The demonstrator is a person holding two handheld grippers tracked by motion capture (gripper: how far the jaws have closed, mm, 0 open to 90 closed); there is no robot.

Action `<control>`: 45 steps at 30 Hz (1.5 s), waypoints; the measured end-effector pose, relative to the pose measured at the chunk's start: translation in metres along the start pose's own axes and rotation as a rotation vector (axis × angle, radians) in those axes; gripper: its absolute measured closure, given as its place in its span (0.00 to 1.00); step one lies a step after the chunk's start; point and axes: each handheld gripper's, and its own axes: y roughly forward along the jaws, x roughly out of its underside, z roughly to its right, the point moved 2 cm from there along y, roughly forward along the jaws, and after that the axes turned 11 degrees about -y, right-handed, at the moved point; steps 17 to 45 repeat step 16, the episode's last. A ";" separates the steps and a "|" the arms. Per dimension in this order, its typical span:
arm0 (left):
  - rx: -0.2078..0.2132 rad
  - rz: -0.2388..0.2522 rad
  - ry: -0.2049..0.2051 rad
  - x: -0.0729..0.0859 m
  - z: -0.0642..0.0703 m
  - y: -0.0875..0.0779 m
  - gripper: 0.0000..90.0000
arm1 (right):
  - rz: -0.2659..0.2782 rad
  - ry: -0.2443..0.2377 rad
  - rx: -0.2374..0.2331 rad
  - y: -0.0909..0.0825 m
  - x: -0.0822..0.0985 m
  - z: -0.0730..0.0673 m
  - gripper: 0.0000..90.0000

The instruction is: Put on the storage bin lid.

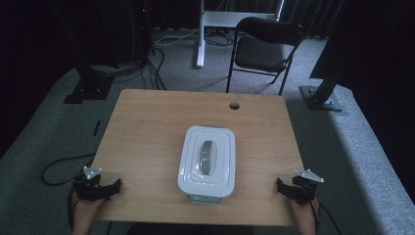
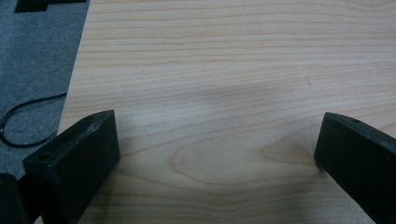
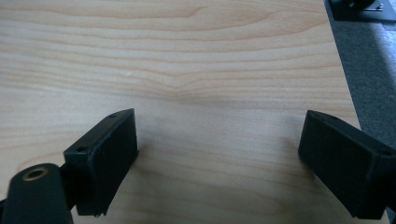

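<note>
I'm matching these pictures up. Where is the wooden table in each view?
High view: the wooden table takes the middle.
Left gripper view: it lies under the left gripper, its edge at left.
Right gripper view: it lies under the right gripper, its edge at right.
Shared landmark: the grey carpet beyond the edge.

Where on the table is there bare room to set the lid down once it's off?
Bare wood lies left of the white container, between it and the left gripper, and right of it toward the right gripper. The far strip up to the cable hole is bare too. The near edge by the container is crowded.
</note>
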 end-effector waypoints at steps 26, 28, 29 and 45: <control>-0.016 0.002 -0.016 -0.002 0.002 0.003 0.01 | -0.004 0.023 0.023 0.003 -0.004 -0.001 0.12; -0.016 0.002 -0.016 -0.002 0.002 0.003 0.01 | -0.004 0.023 0.023 0.003 -0.004 -0.001 0.12; -0.016 0.002 -0.016 -0.002 0.002 0.003 0.01 | -0.004 0.023 0.023 0.003 -0.004 -0.001 0.12; -0.016 0.002 -0.016 -0.002 0.002 0.003 0.01 | -0.004 0.023 0.023 0.003 -0.004 -0.001 0.12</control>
